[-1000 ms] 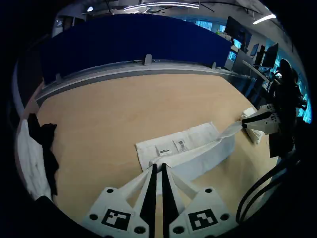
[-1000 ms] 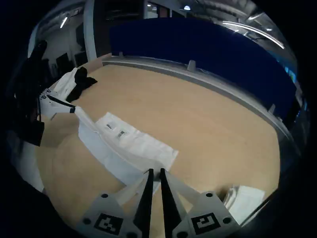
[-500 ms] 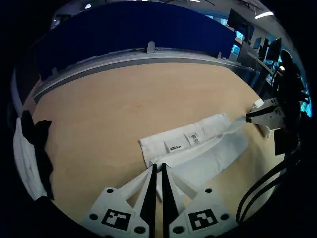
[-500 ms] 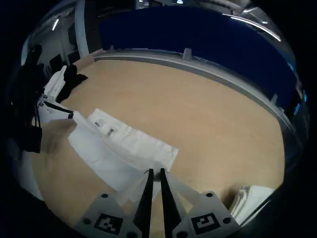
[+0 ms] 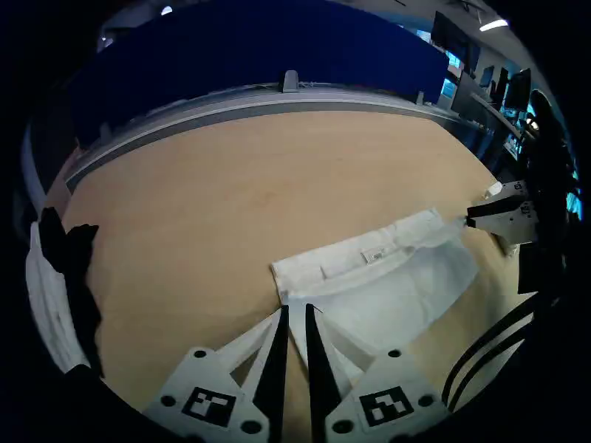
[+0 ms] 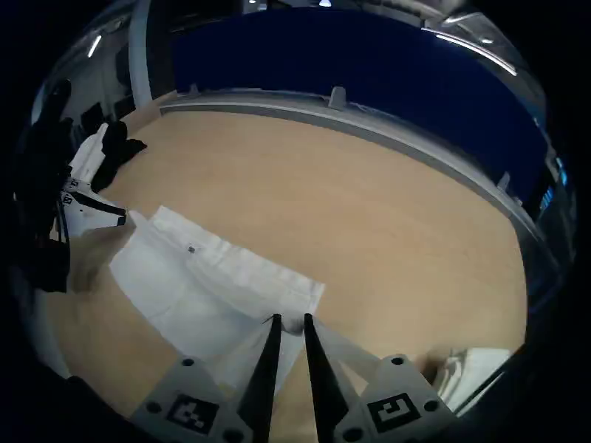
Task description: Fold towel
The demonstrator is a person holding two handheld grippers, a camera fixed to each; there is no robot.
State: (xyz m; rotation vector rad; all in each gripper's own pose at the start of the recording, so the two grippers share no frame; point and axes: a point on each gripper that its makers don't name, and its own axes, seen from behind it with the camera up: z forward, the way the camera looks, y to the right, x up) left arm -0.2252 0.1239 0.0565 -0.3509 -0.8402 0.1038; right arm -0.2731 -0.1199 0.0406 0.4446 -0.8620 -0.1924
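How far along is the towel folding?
One fold looks nearly done: the white towel lies doubled on the wooden table, top layer just short of the far edge. Two corners sit between the left tongs and the right tongs. Left: letting go, then further folds.

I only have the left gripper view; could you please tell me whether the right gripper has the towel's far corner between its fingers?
Observer: Yes. In the right gripper view, a corner of the towel lies between the fingertips of the right gripper. I cannot tell whether they press on it.
Operator: Thank you. Is anything lying near that gripper?
Observer: A folded white cloth lies on the table to its right, apart from the towel.
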